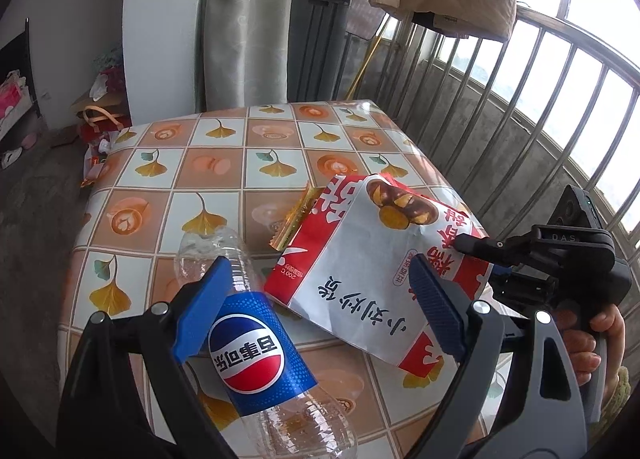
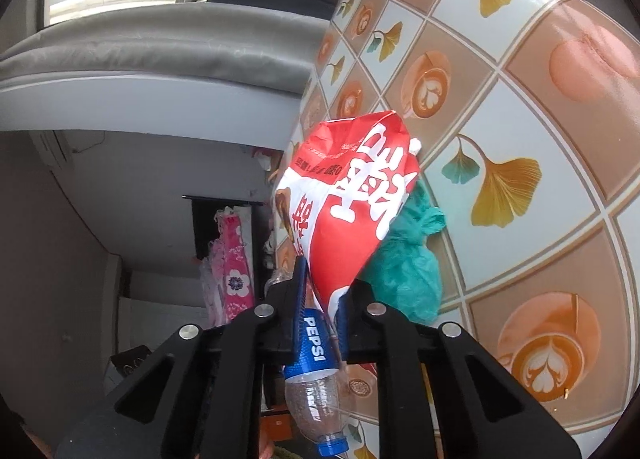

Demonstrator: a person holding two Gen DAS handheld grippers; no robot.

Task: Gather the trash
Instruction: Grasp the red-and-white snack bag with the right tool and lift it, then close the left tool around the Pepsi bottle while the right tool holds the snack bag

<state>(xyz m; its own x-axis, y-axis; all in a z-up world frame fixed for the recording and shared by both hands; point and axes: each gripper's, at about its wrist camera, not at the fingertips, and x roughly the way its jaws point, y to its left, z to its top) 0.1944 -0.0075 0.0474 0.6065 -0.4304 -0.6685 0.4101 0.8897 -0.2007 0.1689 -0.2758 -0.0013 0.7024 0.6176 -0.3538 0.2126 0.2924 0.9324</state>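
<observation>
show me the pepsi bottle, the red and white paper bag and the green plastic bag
pepsi bottle [image 1: 256, 355], left wrist view, on the blue label's logo.
red and white paper bag [image 2: 352, 195], right wrist view, on its red printed face.
green plastic bag [image 2: 408, 259], right wrist view, on the crumpled middle behind the paper bag.

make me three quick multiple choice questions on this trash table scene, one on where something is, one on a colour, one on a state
1. Where does the gold wrapper lie?
A. on the floor
B. on the table, partly under the paper bag
C. inside the bottle

2. What colour is the bottle's label?
A. blue
B. green
C. yellow

3. How does the right gripper stand?
A. wide open above the table
B. shut on the bottle cap
C. shut on the paper bag

Answers:
1. B, its edge sticks out from beneath the paper bag on the table.
2. A, the bottle wears a blue Pepsi band.
3. C, the right gripper pinches the bag's lower edge between its pads.
</observation>
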